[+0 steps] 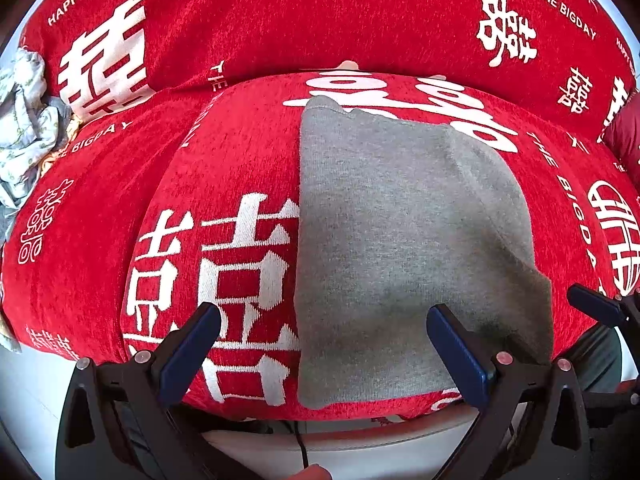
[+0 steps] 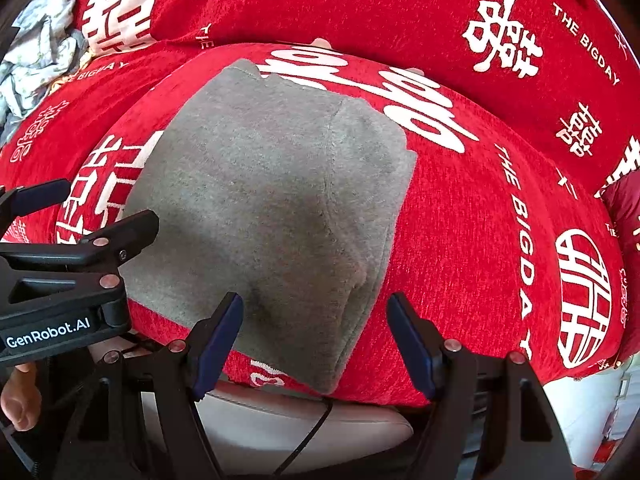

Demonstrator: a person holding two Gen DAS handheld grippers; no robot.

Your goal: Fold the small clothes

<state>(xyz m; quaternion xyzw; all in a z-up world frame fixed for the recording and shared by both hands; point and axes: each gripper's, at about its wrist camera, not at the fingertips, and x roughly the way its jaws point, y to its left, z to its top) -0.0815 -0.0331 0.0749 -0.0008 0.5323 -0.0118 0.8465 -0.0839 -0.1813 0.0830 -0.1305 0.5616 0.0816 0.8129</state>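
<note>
1. A small grey knit garment (image 1: 400, 240), folded into a compact, roughly rectangular shape, lies flat on the red chenille sofa cover with white characters and lettering (image 1: 240, 152). It rests on the seat cushion near the front edge, and a seam line runs down its right part in the right wrist view (image 2: 280, 200).
2. The left gripper (image 1: 324, 320) hovers over the near edge of the garment with its blue-padded fingers (image 1: 456, 344) spread wide, holding nothing; the right finger is over the grey cloth and the left one over the red cover.
3. The right gripper (image 2: 316, 320) is likewise spread apart and empty, poised above the garment's near right corner.
4. A pile of crumpled pale printed clothes (image 1: 24, 120) sits at the far left of the sofa, well apart from the grey piece.
5. A dark red cushion (image 2: 624, 208) shows at the right edge.
</note>
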